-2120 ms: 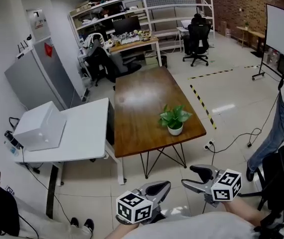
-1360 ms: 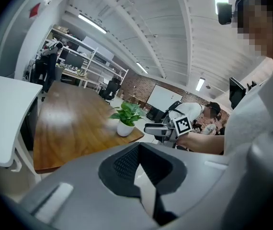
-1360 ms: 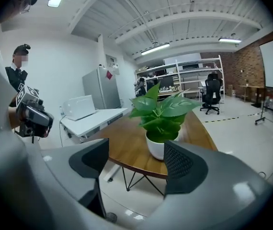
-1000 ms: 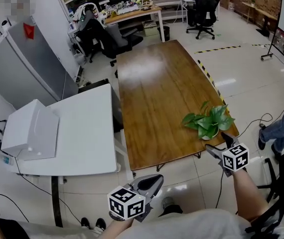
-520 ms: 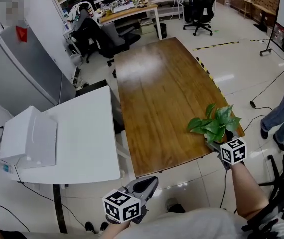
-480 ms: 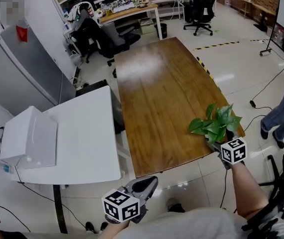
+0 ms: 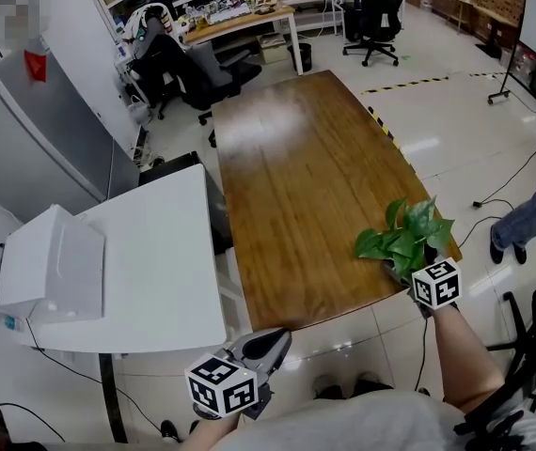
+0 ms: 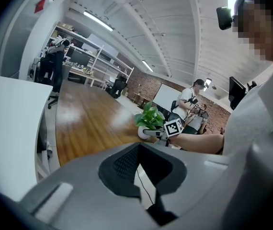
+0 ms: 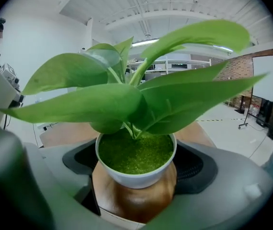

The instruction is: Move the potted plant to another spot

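A potted plant [image 7: 404, 238] in a white pot stands at the near right corner of a long wooden table [image 7: 296, 177]. The right gripper [image 9: 139, 166] straddles it. Its jaws are wide and have just been opening, with the pot between the pads but not visibly pressed. The left gripper [image 8: 140, 150] hovers off the table, over the floor — tips together, holding nothing.

Dressed in a pale grey-white top with short sleeves. Fitted with a left gripper [image 7: 275, 336] and a right gripper [image 9: 135, 161], both in smooth grey shells, fingers [image 8: 122, 164] lined with black ribbed pads. Crowned on each by a white cube [image 7: 221, 386] printed with black square markers.
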